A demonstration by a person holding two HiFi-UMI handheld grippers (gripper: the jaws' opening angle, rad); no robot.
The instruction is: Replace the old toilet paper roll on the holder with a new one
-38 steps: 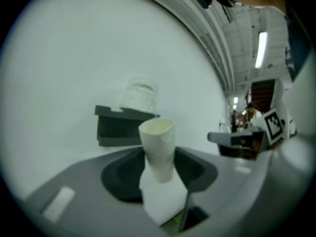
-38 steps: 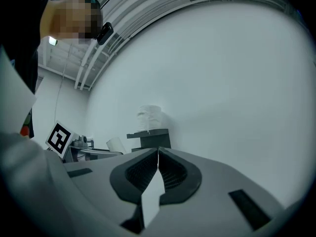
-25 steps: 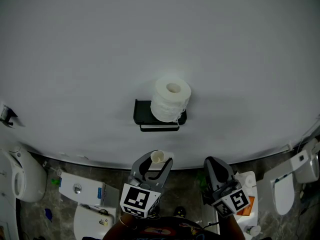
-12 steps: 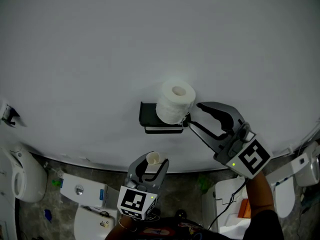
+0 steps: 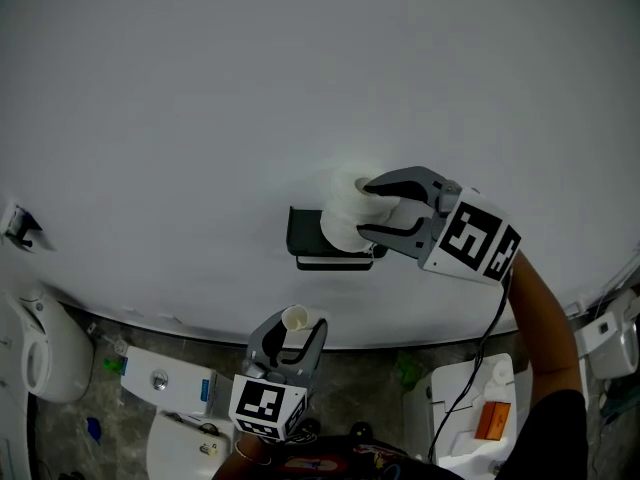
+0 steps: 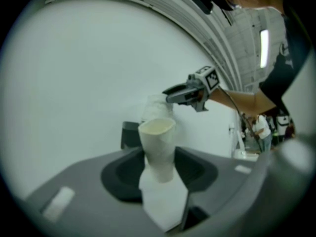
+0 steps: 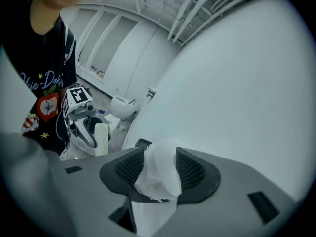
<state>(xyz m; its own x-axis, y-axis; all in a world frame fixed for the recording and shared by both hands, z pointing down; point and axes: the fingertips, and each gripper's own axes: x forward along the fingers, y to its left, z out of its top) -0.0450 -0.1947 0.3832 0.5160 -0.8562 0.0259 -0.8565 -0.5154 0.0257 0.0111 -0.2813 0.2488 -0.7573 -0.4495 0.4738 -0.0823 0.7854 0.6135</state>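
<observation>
A white toilet paper roll (image 5: 343, 220) sits on the black wall holder (image 5: 305, 234). My right gripper (image 5: 365, 208) reaches in from the right, and its jaws are opening with the roll (image 7: 158, 174) between them, one above and one below; the pads flank it closely. My left gripper (image 5: 297, 326) hangs lower, away from the wall, shut on an old cardboard tube (image 5: 294, 318) that stands upright with a scrap of paper below it (image 6: 159, 149). From the left gripper view the right gripper (image 6: 169, 95) shows at the roll (image 6: 155, 107).
The plain white wall (image 5: 200, 88) fills most of the head view. On the floor below stand a toilet (image 5: 40, 353) at the left, a cistern (image 5: 165, 378) beside it, another toilet (image 5: 600, 333) at the right and a white box (image 5: 480, 408).
My right gripper rose from down by the floor, rolled over and moved left onto the roll, jaws spreading around it. The left gripper with the tube drifted slightly down and back.
</observation>
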